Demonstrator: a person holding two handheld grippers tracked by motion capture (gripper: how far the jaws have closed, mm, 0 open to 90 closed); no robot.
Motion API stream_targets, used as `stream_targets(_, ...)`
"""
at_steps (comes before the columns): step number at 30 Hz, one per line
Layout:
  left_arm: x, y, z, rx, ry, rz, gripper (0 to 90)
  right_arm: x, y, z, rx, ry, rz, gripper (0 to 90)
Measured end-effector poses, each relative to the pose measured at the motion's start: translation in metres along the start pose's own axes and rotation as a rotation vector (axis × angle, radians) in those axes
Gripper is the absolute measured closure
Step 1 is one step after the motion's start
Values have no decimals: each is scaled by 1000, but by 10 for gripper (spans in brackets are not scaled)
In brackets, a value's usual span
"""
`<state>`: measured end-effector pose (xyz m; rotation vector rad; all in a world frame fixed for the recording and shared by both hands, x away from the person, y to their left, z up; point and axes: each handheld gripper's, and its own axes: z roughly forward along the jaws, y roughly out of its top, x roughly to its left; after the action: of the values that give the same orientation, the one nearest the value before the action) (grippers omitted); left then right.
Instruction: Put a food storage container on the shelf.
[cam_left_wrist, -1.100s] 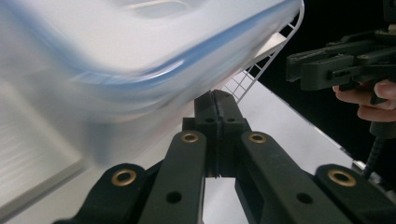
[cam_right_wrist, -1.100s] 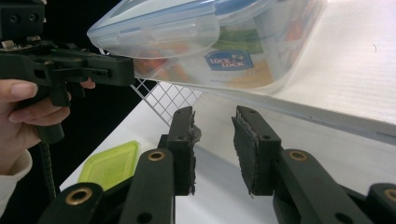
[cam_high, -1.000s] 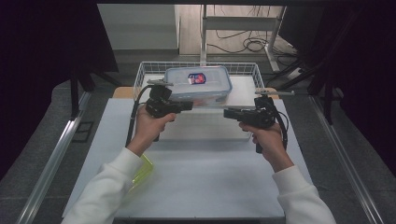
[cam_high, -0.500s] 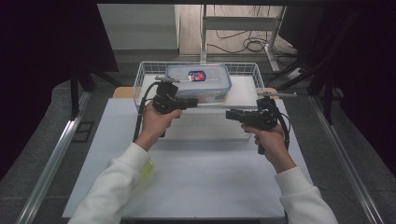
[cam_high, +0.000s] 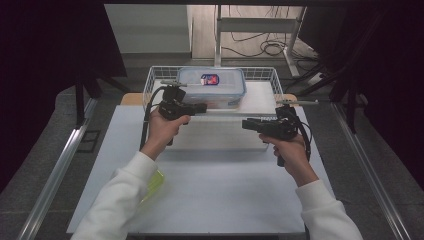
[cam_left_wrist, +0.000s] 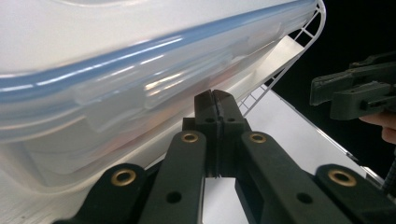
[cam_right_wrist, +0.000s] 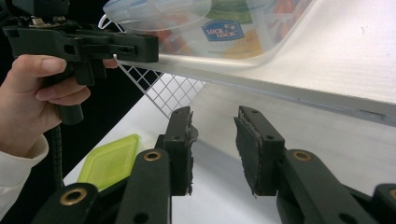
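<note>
Since a second ago your left hand has carried its gripper forward to the near long side of the food container, while your right hand has kept its place. At the far left of the table (cam_high: 210, 200) a green lid (cam_high: 154, 184) lies flat beside your left sleeve. Your left gripper (cam_high: 200, 107) has its fingers (cam_left_wrist: 215, 108) pressed together on nothing, their tips just short of the clear food container (cam_high: 211, 87), right at its side latch (cam_left_wrist: 154, 88) under the blue-rimmed lid. The container sits in the white wire basket (cam_high: 260, 74) on a raised white board, its long axis running across the table from left to right. It lies straight ahead of the left fingers and forward and to the left of the right ones, so the left hand is clearly the nearer. Your right gripper (cam_high: 248, 124) hovers over the lower board, well apart from the container, its fingers (cam_right_wrist: 181, 140) partly apart with nothing between them; they have been opening slightly.
</note>
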<state>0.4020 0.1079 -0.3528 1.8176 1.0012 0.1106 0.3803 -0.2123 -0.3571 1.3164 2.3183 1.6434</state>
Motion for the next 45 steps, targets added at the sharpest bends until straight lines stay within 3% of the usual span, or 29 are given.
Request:
stream_targets(10, -12, -3, -9, 1, -18, 34, 900, -2, -4, -5, -6, 7, 9, 625)
stream_targets(19, -13, -37, -50, -41, -47, -23, 890, -5, -21, -12, 8, 23, -5, 561)
stream_targets(23, -13, -54, -61, -43, -35, -43, 730, -8, -30, -16, 11, 30, -2, 549)
stream_targets(25, -14, -62, -63, -19, -23, -61, 596, -9, -35, -17, 18, 31, -5, 543)
stream_targets(27, -14, -70, -64, 9, -11, -73, 545, -11, -40, -17, 31, 28, -5, 540)
stream_targets(30, -13, -82, -64, 48, -27, -91, 455, -13, -48, -17, 62, 24, -13, 522)
stream_targets(35, -11, -106, -63, 100, -29, -64, 376, -17, -64, -14, 114, 17, -15, 498)
stream_targets(45, -16, -155, -69, 170, 18, -3, 298, -15, -104, -10, 182, 7, -56, 461)
